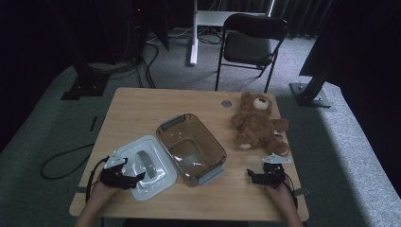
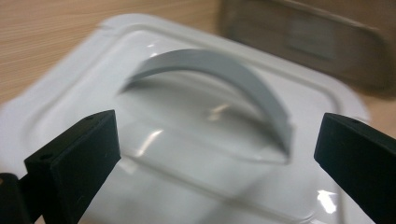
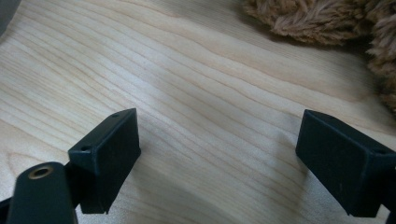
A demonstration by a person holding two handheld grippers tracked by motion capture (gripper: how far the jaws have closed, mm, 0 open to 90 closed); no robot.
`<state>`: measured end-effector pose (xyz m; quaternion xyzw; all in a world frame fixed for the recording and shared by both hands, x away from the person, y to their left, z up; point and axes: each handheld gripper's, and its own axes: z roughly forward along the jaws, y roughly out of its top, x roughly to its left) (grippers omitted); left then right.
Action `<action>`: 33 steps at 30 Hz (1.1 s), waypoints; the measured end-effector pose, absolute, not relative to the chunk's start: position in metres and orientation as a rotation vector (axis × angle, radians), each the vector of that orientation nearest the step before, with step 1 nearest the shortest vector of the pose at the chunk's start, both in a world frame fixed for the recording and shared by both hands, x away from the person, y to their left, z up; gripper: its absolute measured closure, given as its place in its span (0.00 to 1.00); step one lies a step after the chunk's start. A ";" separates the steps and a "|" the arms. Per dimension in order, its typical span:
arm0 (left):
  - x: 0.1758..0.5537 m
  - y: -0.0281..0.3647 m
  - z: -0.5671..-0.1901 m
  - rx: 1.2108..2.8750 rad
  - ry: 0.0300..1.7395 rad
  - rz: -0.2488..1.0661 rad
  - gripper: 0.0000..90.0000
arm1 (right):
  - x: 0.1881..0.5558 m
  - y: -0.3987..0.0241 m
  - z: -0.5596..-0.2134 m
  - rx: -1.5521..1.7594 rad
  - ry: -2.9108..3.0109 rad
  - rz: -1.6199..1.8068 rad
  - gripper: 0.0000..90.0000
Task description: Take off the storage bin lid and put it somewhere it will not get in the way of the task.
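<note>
Currently, left to right: our left gripper [image 1: 137, 177] jaws wide, empty, over white lid [image 1: 147, 166] lying flat beside box, handle [image 2: 224, 77] up for regrasp. Clear storage box [image 1: 191, 147] open mid-table. Teddy bear [image 1: 257, 124] waiting alongside. Our right gripper [image 1: 250, 175] wide, idle.

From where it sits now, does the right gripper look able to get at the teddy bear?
Probably yes. The right gripper has its jaws open over bare table, and the teddy bear lies just ahead of it with nothing between them; its fur already shows at the top of the right gripper view.
</note>
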<state>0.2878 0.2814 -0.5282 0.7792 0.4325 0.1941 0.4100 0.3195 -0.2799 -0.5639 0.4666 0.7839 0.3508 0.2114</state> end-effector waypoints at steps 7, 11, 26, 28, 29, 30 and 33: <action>0.281 0.305 -0.536 1.923 1.259 0.549 0.01 | 0.319 -0.280 -0.564 1.297 2.178 0.975 0.14; 0.278 0.314 -0.541 1.915 1.326 0.591 0.01 | 0.319 -0.280 -0.564 1.300 2.176 0.974 0.14; 0.271 0.332 -0.554 1.917 1.484 0.638 0.01 | 0.318 -0.280 -0.564 1.309 2.167 0.970 0.14; 0.272 0.332 -0.556 1.930 1.499 0.639 0.01 | 0.317 -0.281 -0.564 1.311 2.165 0.967 0.14; 0.272 0.332 -0.556 1.930 1.499 0.639 0.01 | 0.317 -0.281 -0.564 1.312 2.164 0.967 0.14; 0.273 0.332 -0.557 1.932 1.513 0.644 0.01 | 0.317 -0.281 -0.564 1.312 2.164 0.967 0.14; 0.274 0.331 -0.557 1.939 1.518 0.654 0.01 | 0.314 -0.285 -0.561 1.333 2.163 1.011 0.14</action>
